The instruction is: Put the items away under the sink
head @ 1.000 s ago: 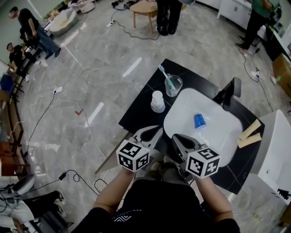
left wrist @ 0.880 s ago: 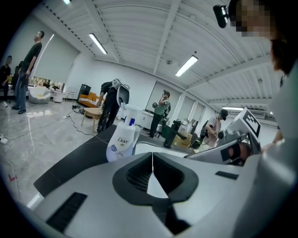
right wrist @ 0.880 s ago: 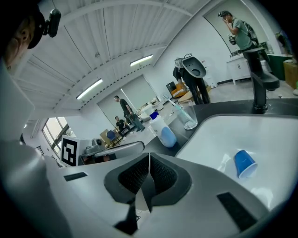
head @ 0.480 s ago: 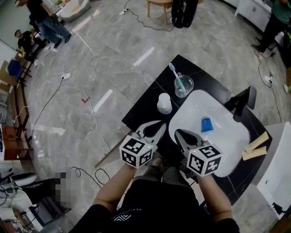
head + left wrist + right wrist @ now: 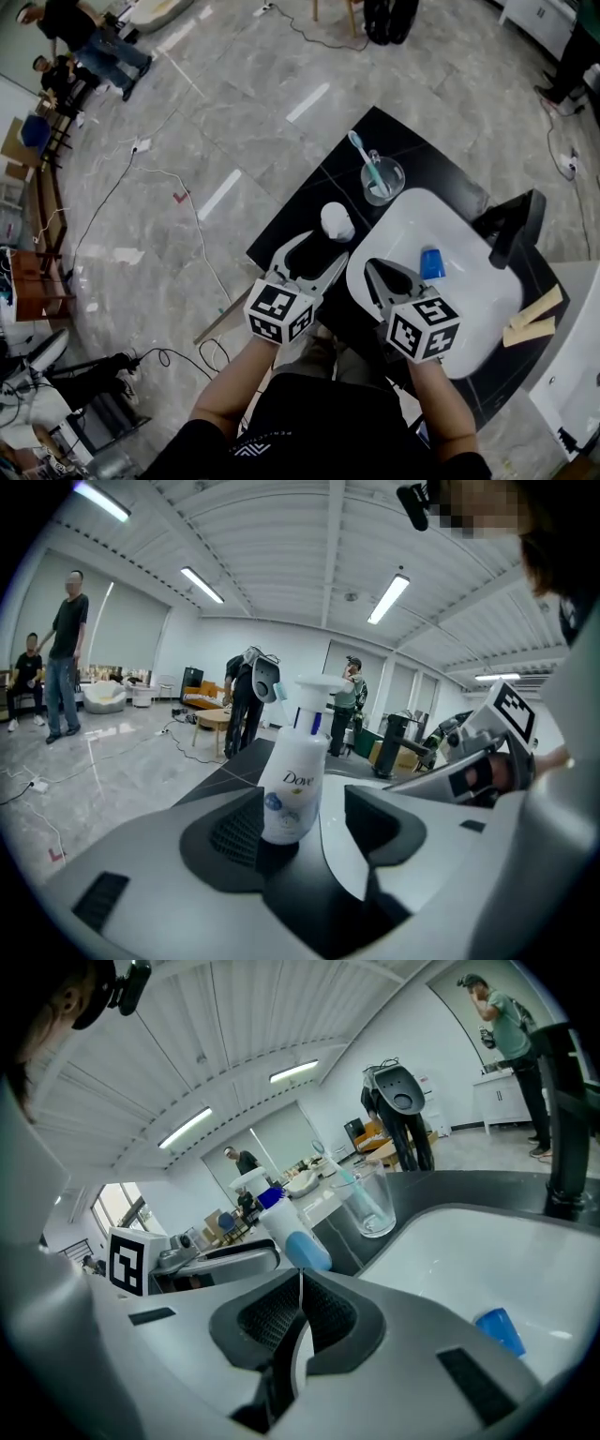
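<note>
— Where is the white pump bottle (image 5: pixel 293 771)?

— It's upright on the black countertop (image 5: pixel 305 199), just beside the rim of the white sink (image 5: pixel 464 314). It stands between the jaws of the left gripper (image 5: pixel 305 822).

— Is it gripped?

— No. Those jaws are wide apart. The bottle sits close against one pad, and I can't tell if it touches. There's a clear gap to the other pad.

— And the right gripper (image 5: pixel 300 1312)?

— Its jaws are pressed together with nothing in them, and it's held over the near edge of the sink.

— What else is around?

— A blue cup (image 5: pixel 431 263) lies in the basin. A clear glass (image 5: pixel 382 180) holding a toothbrush (image 5: pixel 362 152) stands on the countertop beyond the bottle. A black faucet (image 5: pixel 514 230) rises at the sink's far side, with two wooden blocks (image 5: pixel 534 319) on the counter near it.
</note>
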### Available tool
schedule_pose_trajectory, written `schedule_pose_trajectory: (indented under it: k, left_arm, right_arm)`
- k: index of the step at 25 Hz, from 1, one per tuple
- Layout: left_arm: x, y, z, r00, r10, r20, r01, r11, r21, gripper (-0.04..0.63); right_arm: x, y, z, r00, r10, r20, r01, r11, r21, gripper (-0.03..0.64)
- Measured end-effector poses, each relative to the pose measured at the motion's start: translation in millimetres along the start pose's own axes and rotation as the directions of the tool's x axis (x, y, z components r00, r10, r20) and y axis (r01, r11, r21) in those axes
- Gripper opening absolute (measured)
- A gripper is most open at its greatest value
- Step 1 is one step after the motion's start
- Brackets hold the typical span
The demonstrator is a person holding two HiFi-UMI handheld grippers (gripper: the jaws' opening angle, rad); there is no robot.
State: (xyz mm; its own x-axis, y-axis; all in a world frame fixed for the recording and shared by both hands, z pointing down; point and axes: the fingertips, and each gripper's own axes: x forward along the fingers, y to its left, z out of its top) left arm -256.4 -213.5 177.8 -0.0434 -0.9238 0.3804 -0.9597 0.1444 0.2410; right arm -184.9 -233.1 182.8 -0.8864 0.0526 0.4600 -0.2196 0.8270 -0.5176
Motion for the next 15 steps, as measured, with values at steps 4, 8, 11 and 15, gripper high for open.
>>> schedule_pose_trajectory:
  k: [4,8,11,15]
  left_arm:
    - [13.9,7.5,8.0,0.999,0.008,0.034,-0.008,1.000,-0.009,0.356]
    - [28.7,7.2,14.4,0.999,-0.026,0.043,0.023,0.998,0.057,0.383]
    - [40.1,11.2,16.8,0.998,-0.027,0.048,0.023,0.997,0.070,0.383]
    - [52.2,9.3,21.9,0.997,-0.049,0.056,0.044,0.995,0.087,0.383]
  right_arm:
    - [4.4,-8.8,-5.7,1.000,0.005,-0.017,-0.005,1.000,0.029,0.035]
    - [7.5,-15.7,-8.6,1.000,0.005,-0.030,-0.003,0.999,0.046,0.037]
    - [9.3,-20.8,-10.0,0.999,0.007,-0.034,-0.006,0.998,0.057,0.035]
    - [11.4,-29.1,-12.4,0.999,0.000,-0.042,0.003,0.997,0.073,0.035]
